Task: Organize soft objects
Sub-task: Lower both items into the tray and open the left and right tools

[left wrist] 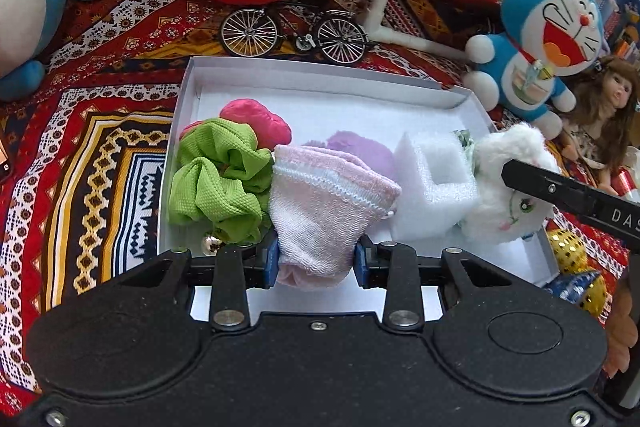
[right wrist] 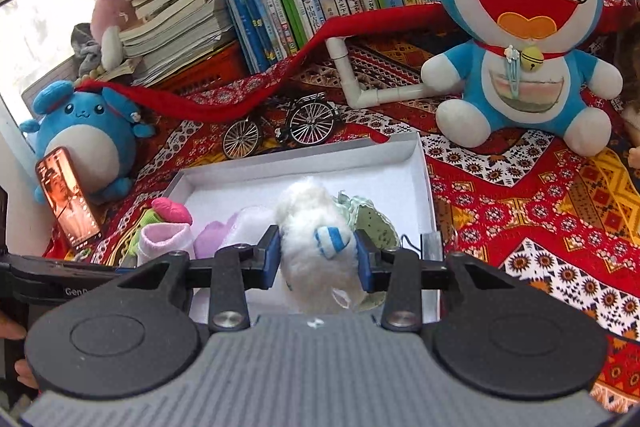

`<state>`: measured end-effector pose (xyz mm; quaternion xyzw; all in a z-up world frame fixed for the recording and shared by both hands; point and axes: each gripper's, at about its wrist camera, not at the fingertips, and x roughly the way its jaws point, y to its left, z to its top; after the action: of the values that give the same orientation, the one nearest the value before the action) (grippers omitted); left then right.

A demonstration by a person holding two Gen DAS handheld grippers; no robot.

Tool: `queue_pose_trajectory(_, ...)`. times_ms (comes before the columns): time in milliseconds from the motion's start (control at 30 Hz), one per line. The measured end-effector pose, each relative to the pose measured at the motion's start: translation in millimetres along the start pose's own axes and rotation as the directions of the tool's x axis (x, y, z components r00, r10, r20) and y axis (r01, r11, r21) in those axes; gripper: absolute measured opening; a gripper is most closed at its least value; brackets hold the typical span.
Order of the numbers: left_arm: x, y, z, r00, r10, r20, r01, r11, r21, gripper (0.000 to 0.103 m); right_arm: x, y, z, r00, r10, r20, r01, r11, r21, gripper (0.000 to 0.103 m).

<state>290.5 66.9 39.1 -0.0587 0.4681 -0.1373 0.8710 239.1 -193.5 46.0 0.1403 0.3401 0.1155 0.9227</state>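
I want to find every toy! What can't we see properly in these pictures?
- Fluffy white plush cat: face hidden in right wrist view; only its back shows.
- Pale purple soft thing: left wrist view, mostly behind the pink-and-white knitted sock.
- Brown-haired doll: cut off by left view's edge.

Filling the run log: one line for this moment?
left tool: shut on pink sock | right tool: shut on white plush | both over white box

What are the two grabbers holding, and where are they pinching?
The left gripper pinches the pink sock at its near end. The right gripper squeezes the white plush around its fluffy middle.
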Motion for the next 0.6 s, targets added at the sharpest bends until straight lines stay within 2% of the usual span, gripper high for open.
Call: queue_pose_trajectory(600,11.7,-2.1,1.6,0.999,0.038,0.002,-0.038,0.999,0.024,0.037,16.5,-1.9,-2.5,1.000,-0.013,-0.026,0.013,1.000,0.006,0.042)
